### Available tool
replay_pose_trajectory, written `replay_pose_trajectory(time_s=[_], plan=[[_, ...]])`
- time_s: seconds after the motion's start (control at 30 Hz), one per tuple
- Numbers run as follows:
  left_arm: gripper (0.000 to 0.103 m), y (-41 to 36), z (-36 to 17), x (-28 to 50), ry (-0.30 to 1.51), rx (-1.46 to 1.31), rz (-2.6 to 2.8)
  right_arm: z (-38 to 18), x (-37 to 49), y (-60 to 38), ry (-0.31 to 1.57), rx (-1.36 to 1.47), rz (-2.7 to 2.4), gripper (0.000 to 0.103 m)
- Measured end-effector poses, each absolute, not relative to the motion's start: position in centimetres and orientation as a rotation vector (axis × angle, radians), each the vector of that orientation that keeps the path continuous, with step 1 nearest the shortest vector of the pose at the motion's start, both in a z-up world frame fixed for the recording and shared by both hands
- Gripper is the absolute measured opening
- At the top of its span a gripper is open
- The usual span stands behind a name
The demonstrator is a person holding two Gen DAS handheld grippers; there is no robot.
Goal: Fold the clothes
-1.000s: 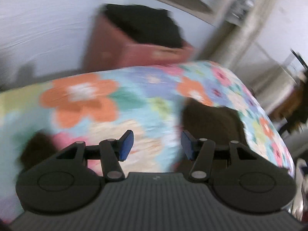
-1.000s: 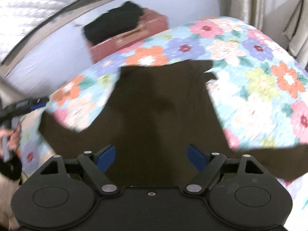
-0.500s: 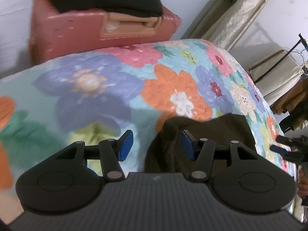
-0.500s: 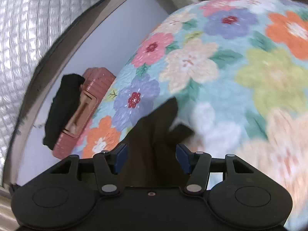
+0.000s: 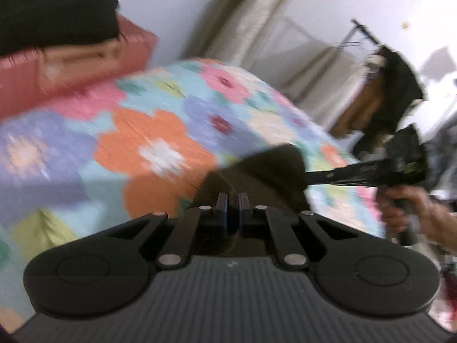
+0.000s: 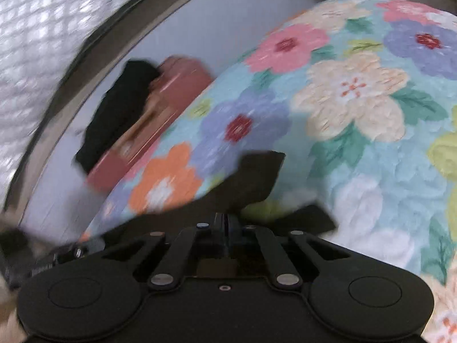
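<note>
Both claws newly closed on garment (image 5: 265, 171)

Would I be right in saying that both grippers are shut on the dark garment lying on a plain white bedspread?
Not quite: the bedspread is not plain white but light blue with large colourful flowers, as the right wrist view shows clearly. The rest holds: the left gripper and the right gripper are both shut on the dark garment.

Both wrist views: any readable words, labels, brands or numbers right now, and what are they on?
No text reads in either view.
Right gripper body, left wrist view: pale markings, too blurred to read.
Left gripper housing: small pale logo mark, not legible.
Pink suitcase and floral bedspread: no lettering visible.
</note>
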State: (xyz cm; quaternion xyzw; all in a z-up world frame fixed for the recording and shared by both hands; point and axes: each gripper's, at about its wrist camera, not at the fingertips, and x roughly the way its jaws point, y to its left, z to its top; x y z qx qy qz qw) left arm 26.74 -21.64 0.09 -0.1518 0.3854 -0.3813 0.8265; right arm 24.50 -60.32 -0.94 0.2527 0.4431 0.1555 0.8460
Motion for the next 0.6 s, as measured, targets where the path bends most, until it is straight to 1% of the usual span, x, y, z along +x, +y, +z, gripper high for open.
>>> replay_pose_trajectory(time_s=[0.07, 0.17, 0.27, 0.37, 0.5, 0.53, 0.57, 0.6], plan=[[0.006, -21.5, 0.0, 25.5, 0.849, -0.316, -0.857, -0.9, 22.8, -60.6, 0.963, 0.516, 0.352, 0.004], [0.006, -22.0, -0.5, 23.3, 0.893, -0.217, -0.905, -1.5, 20.9, -61.1, 1.009, 0.538, 0.363, 0.004], [0.006, -22.0, -1.2, 21.3, 0.928, -0.111, -0.925, -2.0, 20.7, -60.7, 1.112, 0.444, 0.355, 0.004], [0.006, -21.7, -1.8, 20.3, 0.926, -0.003, -0.871, -2.4, 20.5, -60.3, 1.212, 0.349, 0.345, 0.004], [0.006, -19.6, -0.8, 21.0, 0.877, -0.054, -0.804, -2.4, 20.8, -59.8, 1.329, 0.227, 0.329, 0.004], [0.006, -19.3, -0.4, 21.2, 0.875, -0.055, -0.801, -1.9, 21.2, -59.7, 1.335, 0.205, 0.318, 0.004], [0.006, -19.2, -0.1, 21.2, 0.872, -0.041, -0.802, -1.3, 21.6, -59.8, 1.308, 0.190, 0.295, 0.009], [0.006, -19.3, 0.1, 21.1, 0.871, -0.021, -0.803, -0.6, 21.9, -59.8, 1.281, 0.175, 0.273, 0.010]])
